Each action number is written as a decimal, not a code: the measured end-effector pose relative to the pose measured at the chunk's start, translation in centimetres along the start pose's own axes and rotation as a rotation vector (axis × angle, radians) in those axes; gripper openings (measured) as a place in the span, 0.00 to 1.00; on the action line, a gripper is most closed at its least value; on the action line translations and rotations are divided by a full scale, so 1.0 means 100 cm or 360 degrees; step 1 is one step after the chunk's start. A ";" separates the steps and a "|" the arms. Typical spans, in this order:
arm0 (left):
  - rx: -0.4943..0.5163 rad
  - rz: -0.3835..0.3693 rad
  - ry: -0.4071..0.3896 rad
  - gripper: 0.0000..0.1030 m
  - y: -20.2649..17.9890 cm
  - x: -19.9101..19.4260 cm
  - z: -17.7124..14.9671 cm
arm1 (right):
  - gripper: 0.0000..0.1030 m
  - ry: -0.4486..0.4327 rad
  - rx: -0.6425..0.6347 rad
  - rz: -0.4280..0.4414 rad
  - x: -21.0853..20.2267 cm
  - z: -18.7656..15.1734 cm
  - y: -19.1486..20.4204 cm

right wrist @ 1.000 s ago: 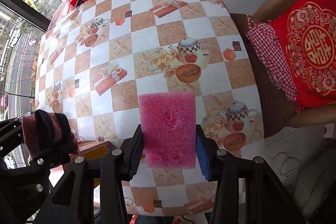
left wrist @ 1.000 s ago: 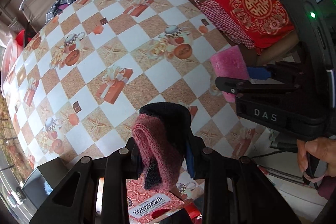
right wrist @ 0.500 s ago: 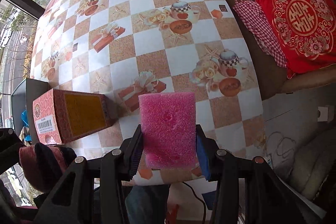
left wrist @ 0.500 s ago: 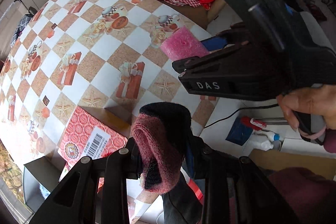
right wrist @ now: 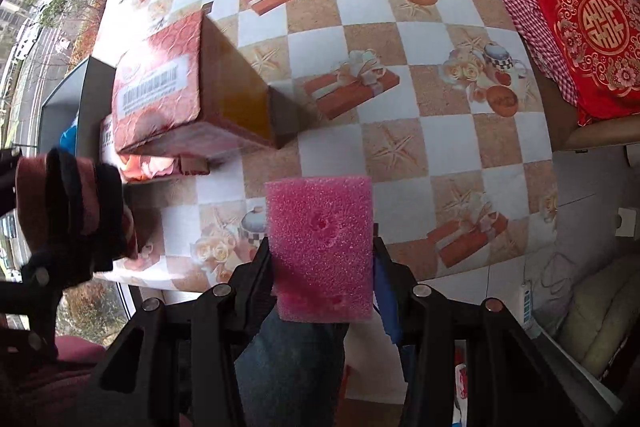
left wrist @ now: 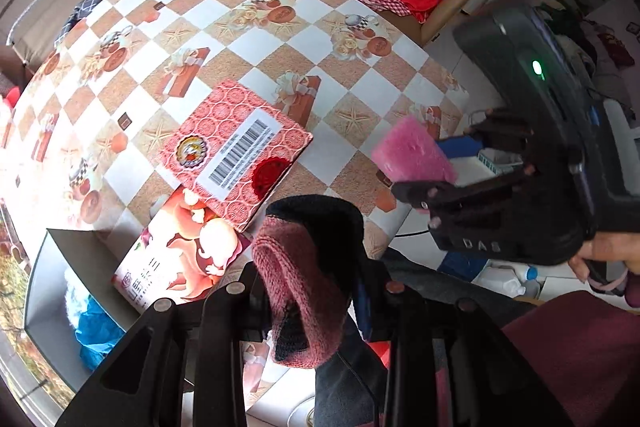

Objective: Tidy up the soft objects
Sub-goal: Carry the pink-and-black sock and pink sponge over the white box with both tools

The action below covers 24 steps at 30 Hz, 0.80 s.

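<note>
- The left tool [left wrist: 310, 291] is clamped on a rolled knit cloth [left wrist: 300, 267], pink outside with black behind it, held up off the bench [left wrist: 256, 35]
- The right tool [right wrist: 322, 263] pinches a pink sponge [right wrist: 320, 247] upright between its fingers, above the bench's near edge
- The left wrist view shows the red box [left wrist: 236, 147] from its patterned face, with a white barcode label and a round seal; the box lies on the checked cloth of the bench, near the front edge
- That same view shows a printed carton [left wrist: 184, 259] with a baby picture just below the red box, partly tucked under it, and a grey bin [left wrist: 44, 291] at the lower left with something blue inside
- The right wrist view shows the red box from another side: a plain yellow-brown face turned toward the sponge, which the left view hides
- The right view catches the left tool and its cloth at the far left edge, beside the box; the left view catches the right tool with the sponge at right, a hand [left wrist: 612, 255] gripping its handle
- A red embroidered cushion [right wrist: 592, 27] rests on a chair beyond the bench, seen in both views
</note>
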State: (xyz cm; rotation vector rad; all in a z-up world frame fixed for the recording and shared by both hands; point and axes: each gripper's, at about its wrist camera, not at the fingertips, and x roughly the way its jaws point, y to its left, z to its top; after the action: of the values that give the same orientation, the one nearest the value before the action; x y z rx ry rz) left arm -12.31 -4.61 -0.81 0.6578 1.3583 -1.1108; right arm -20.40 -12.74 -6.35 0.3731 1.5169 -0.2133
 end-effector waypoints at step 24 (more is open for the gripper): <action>-0.0836 0.0252 -0.0208 0.33 0.131 -0.047 -0.126 | 0.46 -0.0006 -0.0735 0.0079 -0.019 -0.003 0.159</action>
State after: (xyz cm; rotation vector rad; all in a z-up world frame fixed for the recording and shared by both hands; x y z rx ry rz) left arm -5.26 12.77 -1.22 0.2941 1.3818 -0.6185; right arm -14.99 1.88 -2.82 0.0408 1.4994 0.1759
